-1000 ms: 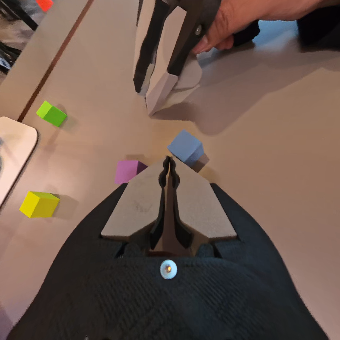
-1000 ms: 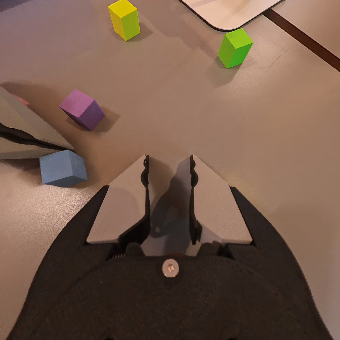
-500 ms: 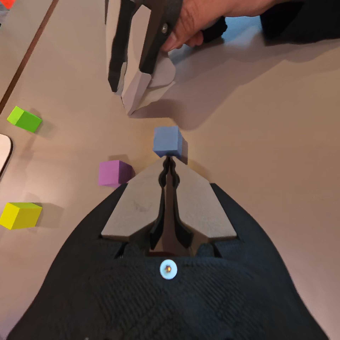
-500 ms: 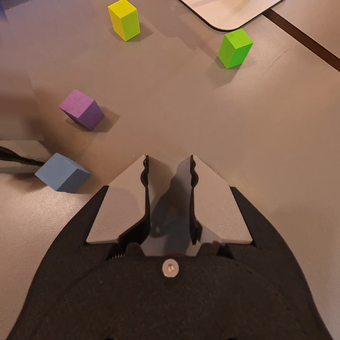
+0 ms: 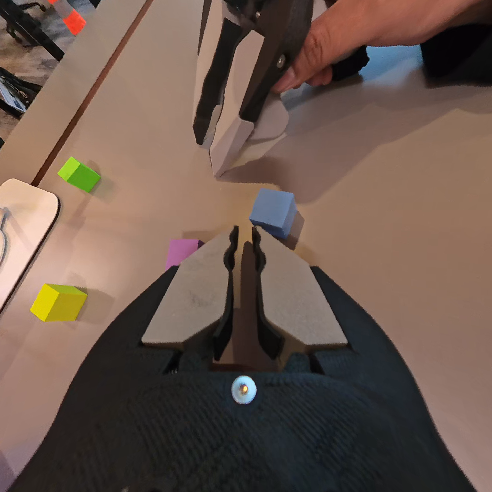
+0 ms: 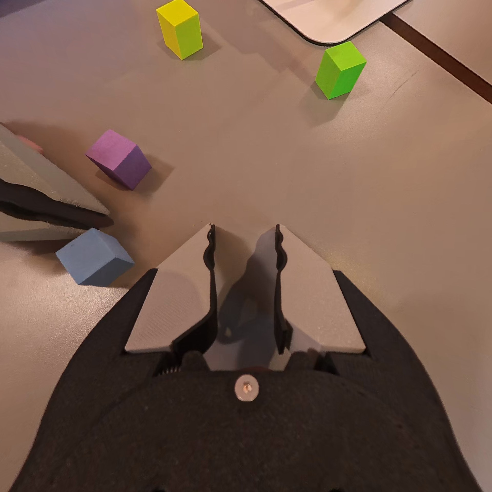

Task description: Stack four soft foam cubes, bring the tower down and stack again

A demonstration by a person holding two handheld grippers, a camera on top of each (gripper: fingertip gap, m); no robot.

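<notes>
Four foam cubes are lying singly on the table [image 6: 266,159], none stacked. The left gripper [image 5: 243,230] is hovering with a narrow empty gap, just beside the blue cube [image 5: 274,211] and partly hiding the purple cube [image 5: 181,251]. The right gripper [image 6: 245,226] is standing moderately open, empty. Farther off are sitting the yellow cube [image 6: 181,32] and green cube [image 6: 340,69]. One pale board [image 6: 332,18] is being cut off by the frame.

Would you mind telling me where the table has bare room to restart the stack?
The widest bare patch lies ahead of the right gripper, bordered by the purple cube, the yellow cube and the green cube. It is crowded on that gripper's left, where the blue cube sits against the left gripper fingers.
</notes>
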